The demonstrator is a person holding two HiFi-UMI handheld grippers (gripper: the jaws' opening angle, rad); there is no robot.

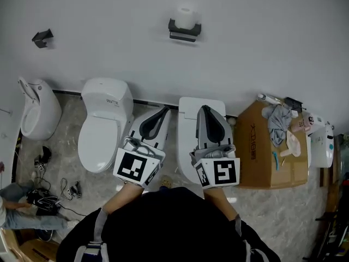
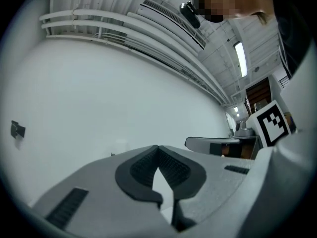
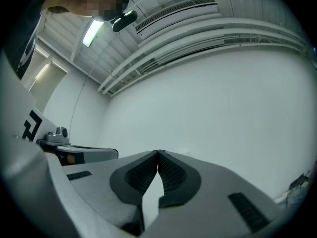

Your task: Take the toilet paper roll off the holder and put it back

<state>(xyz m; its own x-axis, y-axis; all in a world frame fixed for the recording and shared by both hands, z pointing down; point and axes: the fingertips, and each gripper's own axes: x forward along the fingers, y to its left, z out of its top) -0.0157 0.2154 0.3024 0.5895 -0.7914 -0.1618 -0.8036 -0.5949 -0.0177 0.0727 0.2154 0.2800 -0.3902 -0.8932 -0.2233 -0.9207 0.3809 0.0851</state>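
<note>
A white toilet paper roll (image 1: 186,16) sits on a black wall holder (image 1: 184,31) high on the white wall in the head view. My left gripper (image 1: 165,110) and right gripper (image 1: 204,108) are held side by side, well below the holder, over the toilets. Both point at the wall. In the left gripper view my left gripper (image 2: 158,148) has its tips touching with nothing between them. My right gripper (image 3: 158,153) in the right gripper view is likewise shut and empty. Neither gripper view shows the roll or its holder.
Two toilets (image 1: 103,121) (image 1: 192,125) stand against the wall, with a urinal (image 1: 37,109) at the left. A cardboard box (image 1: 272,146) with cloths is at the right. A small black bracket (image 1: 42,37) is on the wall. Cables and a seated person (image 1: 22,209) are at lower left.
</note>
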